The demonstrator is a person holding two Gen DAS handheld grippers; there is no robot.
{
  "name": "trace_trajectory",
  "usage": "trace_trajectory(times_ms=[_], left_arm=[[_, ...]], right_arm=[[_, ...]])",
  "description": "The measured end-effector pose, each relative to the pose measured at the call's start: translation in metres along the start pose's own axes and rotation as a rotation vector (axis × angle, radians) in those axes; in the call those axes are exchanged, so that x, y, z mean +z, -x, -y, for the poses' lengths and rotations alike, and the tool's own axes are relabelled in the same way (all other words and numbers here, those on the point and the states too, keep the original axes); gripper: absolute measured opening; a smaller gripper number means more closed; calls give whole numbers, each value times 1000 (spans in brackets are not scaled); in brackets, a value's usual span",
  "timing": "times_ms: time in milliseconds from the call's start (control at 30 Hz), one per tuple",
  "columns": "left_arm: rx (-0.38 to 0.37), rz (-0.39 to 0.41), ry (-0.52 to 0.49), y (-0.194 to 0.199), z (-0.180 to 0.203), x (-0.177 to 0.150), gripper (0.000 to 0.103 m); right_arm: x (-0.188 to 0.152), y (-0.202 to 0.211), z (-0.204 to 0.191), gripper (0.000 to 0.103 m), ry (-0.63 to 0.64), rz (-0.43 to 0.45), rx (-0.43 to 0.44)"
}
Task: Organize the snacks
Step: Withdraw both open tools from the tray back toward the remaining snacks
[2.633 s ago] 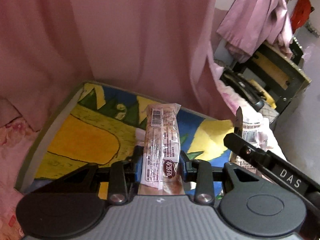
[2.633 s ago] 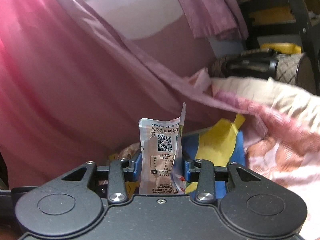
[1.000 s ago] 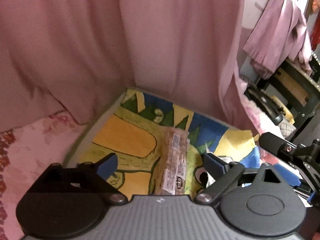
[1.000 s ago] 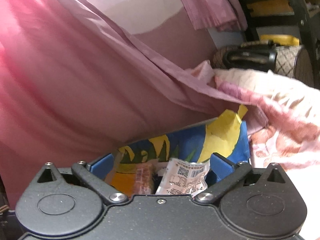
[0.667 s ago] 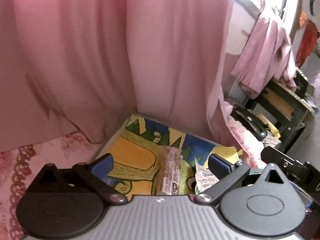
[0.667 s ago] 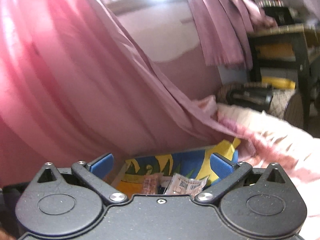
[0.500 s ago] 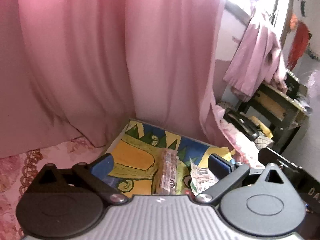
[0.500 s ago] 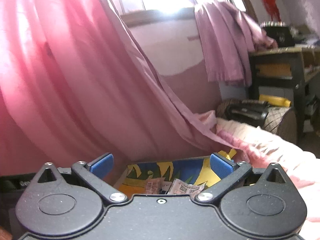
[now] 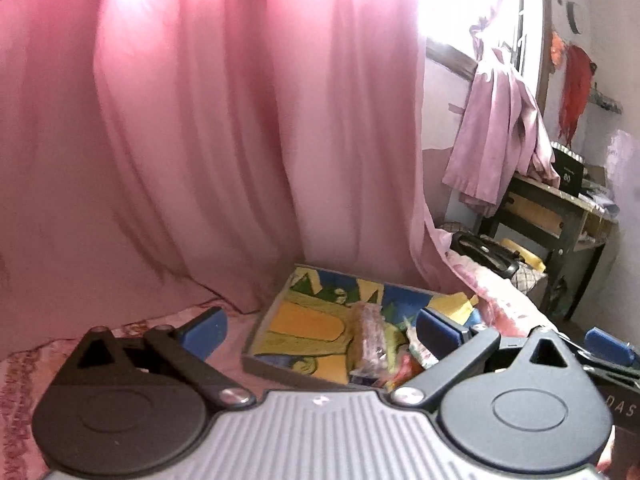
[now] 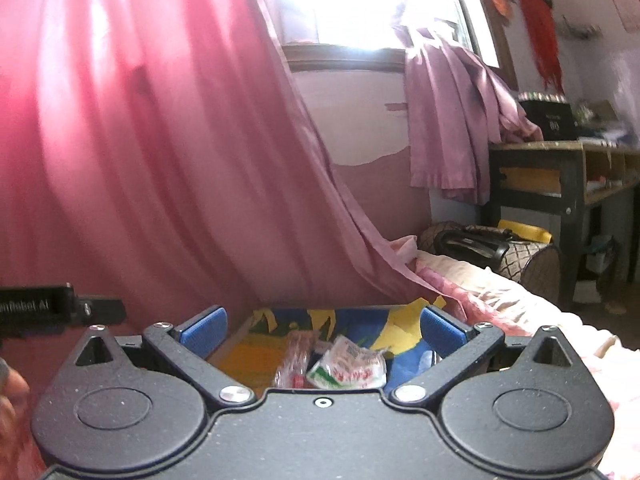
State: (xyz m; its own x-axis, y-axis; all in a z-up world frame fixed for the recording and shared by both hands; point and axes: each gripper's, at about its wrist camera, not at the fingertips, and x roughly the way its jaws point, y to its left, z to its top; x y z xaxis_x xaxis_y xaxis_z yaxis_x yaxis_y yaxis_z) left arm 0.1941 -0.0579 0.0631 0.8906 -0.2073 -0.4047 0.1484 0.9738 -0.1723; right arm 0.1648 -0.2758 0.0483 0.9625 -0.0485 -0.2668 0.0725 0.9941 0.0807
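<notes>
tray [image 9: 262, 322]: shallow grey-rimmed thing with a cartoon print, sitting on the pink bedding, back edge tucked right under the pink curtain [image 9: 200, 120]
room to move: near side and left of the tray look open, the curtain crowds the far rim
snacks: two I can count, a long clear-wrapped bar [image 9: 366, 334] and a white packet [image 10: 348, 364] just beside it, both lying in the tray
left gripper [image 9: 320, 326]: jaws spread wide, holding nothing
right gripper [image 10: 322, 326]: wide open too, empty, snacks lower down in the tray

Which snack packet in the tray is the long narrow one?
The brownish clear-wrapped packet, lying left of the crumpled white packet in the tray.
</notes>
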Motion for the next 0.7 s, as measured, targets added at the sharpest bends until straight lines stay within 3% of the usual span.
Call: trace_trajectory(times_ms=[300,700], left_arm=[[11,26,-66,41,-10,-34,103],[52,14,-120,70,-32,-66,103]], right_arm=[[-27,40,-26,102,63,-9,2],[-60,77,-45,102,21,-85,-32]])
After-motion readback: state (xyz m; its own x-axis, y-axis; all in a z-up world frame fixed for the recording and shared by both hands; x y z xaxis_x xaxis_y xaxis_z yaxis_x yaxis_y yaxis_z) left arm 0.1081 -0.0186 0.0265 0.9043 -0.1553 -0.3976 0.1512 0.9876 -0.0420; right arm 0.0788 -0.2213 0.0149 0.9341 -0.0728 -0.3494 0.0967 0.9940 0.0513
